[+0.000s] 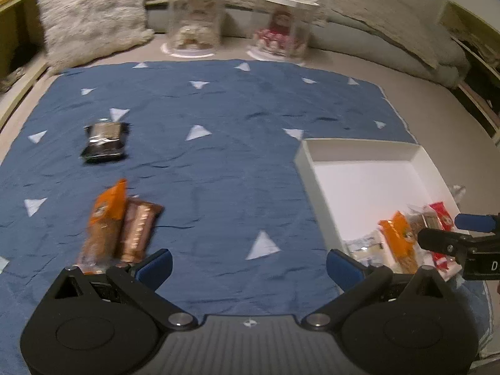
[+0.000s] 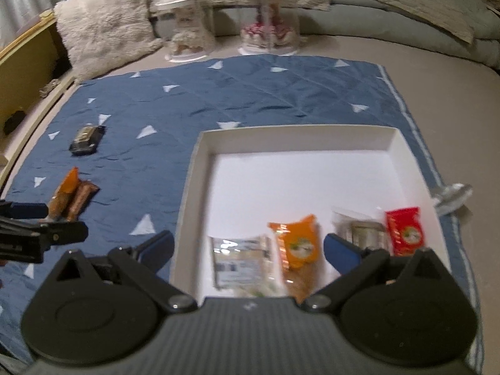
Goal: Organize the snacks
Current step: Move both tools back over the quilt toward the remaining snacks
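Note:
A white tray (image 2: 195, 168) lies on the blue cloth (image 1: 218, 162) and holds an orange packet (image 2: 298, 247), a clear pale packet (image 2: 239, 261), a clear brown packet (image 2: 362, 231) and a red packet (image 2: 404, 229). On the cloth to the left lie an orange snack (image 1: 104, 218), a brown snack (image 1: 139, 226) beside it, and a black packet (image 1: 104, 140) farther back. My left gripper (image 1: 250, 264) is open and empty, just right of the orange and brown snacks. My right gripper (image 2: 248, 250) is open and empty over the tray's near part.
Two clear jars with dolls (image 1: 195, 20) (image 1: 286, 23) stand behind the cloth. A fluffy pillow (image 1: 93, 15) lies at the back left. A crumpled clear wrapper (image 2: 453, 195) lies right of the tray. Wooden frame edges run along the left side (image 2: 25, 72).

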